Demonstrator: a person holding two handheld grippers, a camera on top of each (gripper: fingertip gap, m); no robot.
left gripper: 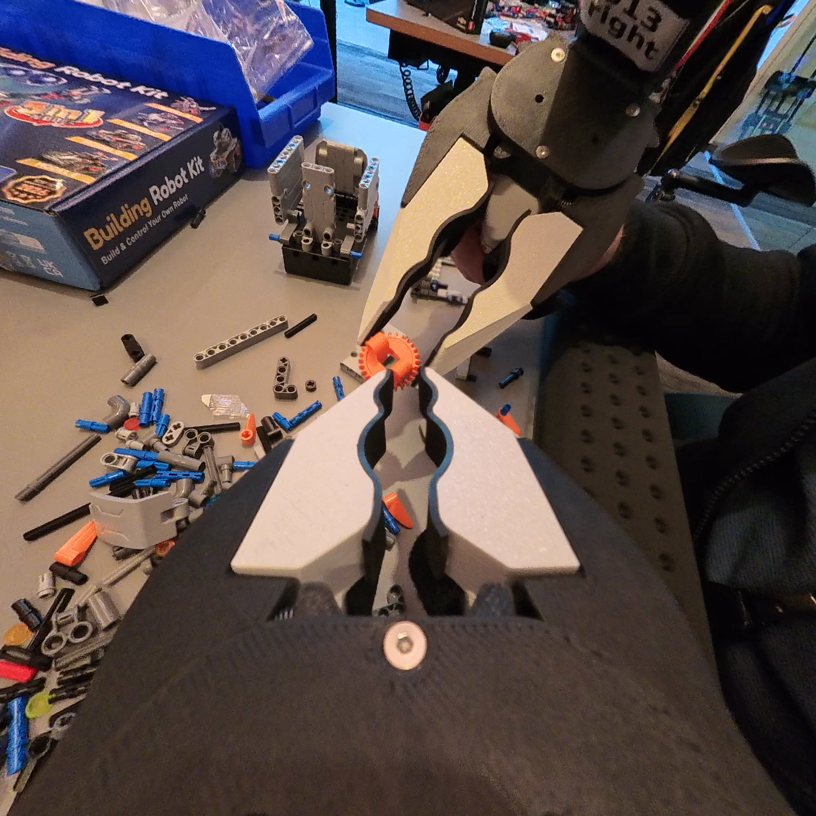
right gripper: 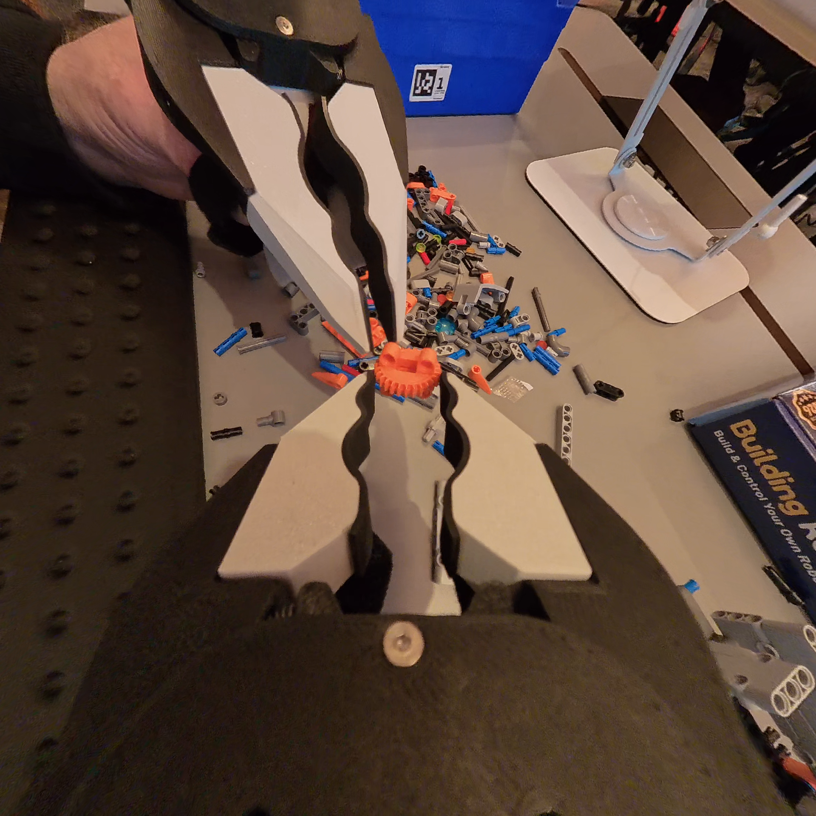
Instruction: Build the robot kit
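Note:
An orange toothed gear (left gripper: 386,355) hangs above the grey table (left gripper: 221,282) between both grippers. My left gripper (left gripper: 406,377) has its jaws nearly together, pinching the gear's toothed rim. My right gripper (left gripper: 398,353) comes in from the upper right with its jaws set wider, one fingertip against each side of the gear. In the right wrist view the gear (right gripper: 406,371) sits between my right gripper's (right gripper: 405,382) tips, and the left gripper (right gripper: 382,344) reaches down onto its far edge. A person's hand holds each tool.
A pile of loose blue, grey, black and orange parts (left gripper: 154,463) lies on the table. A grey and black partly built model (left gripper: 326,212), a dark blue kit box (left gripper: 110,176) and a blue bin (left gripper: 176,57) stand behind. A white stand base (right gripper: 636,234) is at right. Less than 4 cm separates the two grippers' tips. From the right gripper's tips to the white stand base (right gripper: 636,234) is close to 30 centimetres.

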